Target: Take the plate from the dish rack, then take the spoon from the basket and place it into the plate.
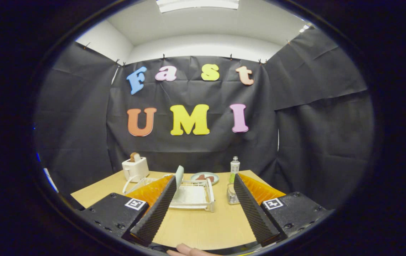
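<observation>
One pale plate (179,175) is standing on edge in the white dish rack (193,195), at the rack's far left corner, and it is the only dish showing there; the rest of the rack's tray is lying bare. The rack is sitting on the wooden table (195,224), beyond the fingertips and between the two fingers, closer to the left one, which is covering the rack's left side.

To the right of the rack, a small metal mesh basket (232,195) is resting on the table, partly hidden behind the right finger. Something is sticking up inside it, but it is too small to tell whether that is the spoon.

The gripper (203,181) is hanging above the near part of the table with its two fingers spread wide, holding nothing and touching nothing. A person's fingertip (188,251) is peeking in at the near edge, below the fingers.

Farther back, a second plate (205,177), round with something reddish-brown lying on it, is sitting behind the rack. One clear bottle (234,167) with a greenish lower part is standing upright to its right, behind the basket. At the far left of the table, one white toaster (135,168) is standing with a slice of bread (135,156) poking out of its top.
</observation>
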The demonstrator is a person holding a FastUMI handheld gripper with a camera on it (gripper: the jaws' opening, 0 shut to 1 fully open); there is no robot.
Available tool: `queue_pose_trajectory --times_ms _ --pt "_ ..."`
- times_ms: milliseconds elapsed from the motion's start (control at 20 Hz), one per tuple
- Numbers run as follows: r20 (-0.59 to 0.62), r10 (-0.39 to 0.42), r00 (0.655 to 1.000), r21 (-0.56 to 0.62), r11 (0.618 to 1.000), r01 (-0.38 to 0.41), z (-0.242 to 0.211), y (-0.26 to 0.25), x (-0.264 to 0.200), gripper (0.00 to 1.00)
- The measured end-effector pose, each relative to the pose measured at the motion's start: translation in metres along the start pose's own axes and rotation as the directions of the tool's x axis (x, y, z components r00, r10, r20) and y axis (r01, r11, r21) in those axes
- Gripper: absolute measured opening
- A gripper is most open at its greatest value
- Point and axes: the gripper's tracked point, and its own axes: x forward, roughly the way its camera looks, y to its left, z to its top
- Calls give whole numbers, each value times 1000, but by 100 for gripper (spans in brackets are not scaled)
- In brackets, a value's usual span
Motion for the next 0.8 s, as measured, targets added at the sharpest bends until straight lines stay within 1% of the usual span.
queue_pose_trajectory --times_ms 300,400,550,750,800 --pt "9 21 1000 -13 1000 -21 10 10 12 100" --pt "-9 47 999 -28 998 -47 13 17 20 100" --pt "-55 46 997 -36 998 -49 22 18 41 100" --pt "-127 37 991 -90 995 -49 35 28 84 100" --pt "-143 24 989 -98 994 -39 39 29 95 100"
